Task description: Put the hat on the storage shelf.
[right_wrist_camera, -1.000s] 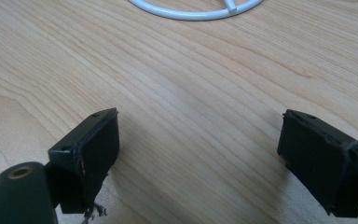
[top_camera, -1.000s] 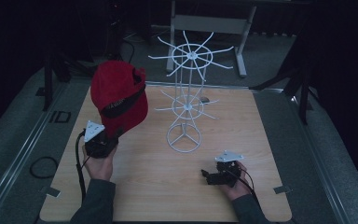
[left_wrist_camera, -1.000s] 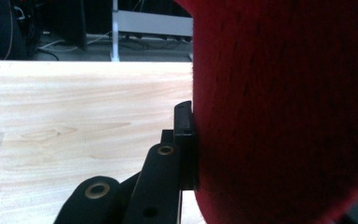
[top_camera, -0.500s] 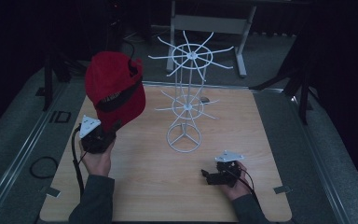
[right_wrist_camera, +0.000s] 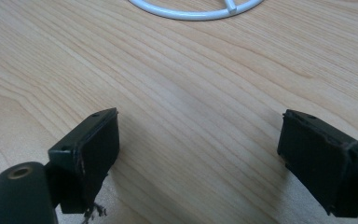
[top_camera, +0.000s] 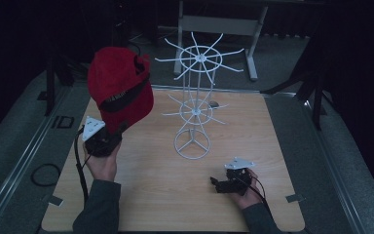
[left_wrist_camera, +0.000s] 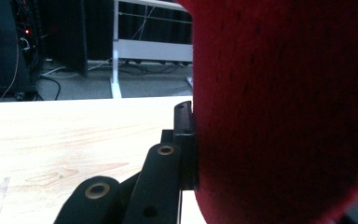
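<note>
My left gripper (top_camera: 110, 130) points up at the table's left side and is shut on the lower edge of a red cap (top_camera: 119, 92) with a black band. The cap hangs in the air to the left of a white wire stand (top_camera: 195, 112). In the left gripper view the cap (left_wrist_camera: 284, 112) presses against one black finger (left_wrist_camera: 185, 140) and hides the other. My right gripper (top_camera: 217, 184) rests low on the table near the front right, open, with bare wood between its jaws (right_wrist_camera: 198, 154). The stand's base ring (right_wrist_camera: 196, 11) lies just ahead of it.
The stand has two tiers of spokes reaching outward over the middle of the wooden table (top_camera: 272, 146). A white metal frame (top_camera: 221, 24) stands beyond the far edge. A black cable loop (top_camera: 44, 174) lies on the grey floor at left.
The left hand has carried the cap slightly to the left and up, away from the stand. The right hand and its gripper have stayed still.
</note>
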Demonstrator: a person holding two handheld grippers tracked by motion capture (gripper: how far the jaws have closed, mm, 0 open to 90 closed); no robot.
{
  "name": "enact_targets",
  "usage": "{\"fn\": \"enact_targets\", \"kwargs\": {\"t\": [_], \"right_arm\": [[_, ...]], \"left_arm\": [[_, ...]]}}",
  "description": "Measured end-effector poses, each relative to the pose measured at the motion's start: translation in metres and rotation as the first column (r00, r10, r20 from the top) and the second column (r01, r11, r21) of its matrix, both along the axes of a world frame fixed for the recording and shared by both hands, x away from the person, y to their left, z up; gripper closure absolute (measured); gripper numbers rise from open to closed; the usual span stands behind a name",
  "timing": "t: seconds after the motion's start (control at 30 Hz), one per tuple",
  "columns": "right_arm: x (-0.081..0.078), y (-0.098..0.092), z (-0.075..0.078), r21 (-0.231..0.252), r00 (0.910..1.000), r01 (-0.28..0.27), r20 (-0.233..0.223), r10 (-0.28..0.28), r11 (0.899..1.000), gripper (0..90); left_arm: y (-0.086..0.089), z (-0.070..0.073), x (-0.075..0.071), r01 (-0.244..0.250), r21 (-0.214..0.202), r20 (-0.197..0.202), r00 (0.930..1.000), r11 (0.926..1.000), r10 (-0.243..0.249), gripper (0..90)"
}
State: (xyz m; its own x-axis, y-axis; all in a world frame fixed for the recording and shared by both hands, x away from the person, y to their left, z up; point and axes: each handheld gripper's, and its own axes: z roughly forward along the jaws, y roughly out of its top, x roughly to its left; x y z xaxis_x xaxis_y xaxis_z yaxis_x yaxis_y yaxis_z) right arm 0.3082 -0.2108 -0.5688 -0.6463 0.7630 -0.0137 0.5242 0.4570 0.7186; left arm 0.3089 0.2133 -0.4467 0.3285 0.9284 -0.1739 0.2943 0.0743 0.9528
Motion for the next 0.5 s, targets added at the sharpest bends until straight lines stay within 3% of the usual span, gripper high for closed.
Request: {"fn": "enact_targets", "kwargs": {"t": [0.5], "right_arm": [[0.000, 0.000, 0.000, 0.000, 1.0000, 0.000, 0.001, 0.000, 1.000, 12.5]], "left_arm": [[0.001, 0.012, -0.001, -0.013, -0.012, 0.031, 0.9994, 0.9998, 0.013, 85.3]]}}
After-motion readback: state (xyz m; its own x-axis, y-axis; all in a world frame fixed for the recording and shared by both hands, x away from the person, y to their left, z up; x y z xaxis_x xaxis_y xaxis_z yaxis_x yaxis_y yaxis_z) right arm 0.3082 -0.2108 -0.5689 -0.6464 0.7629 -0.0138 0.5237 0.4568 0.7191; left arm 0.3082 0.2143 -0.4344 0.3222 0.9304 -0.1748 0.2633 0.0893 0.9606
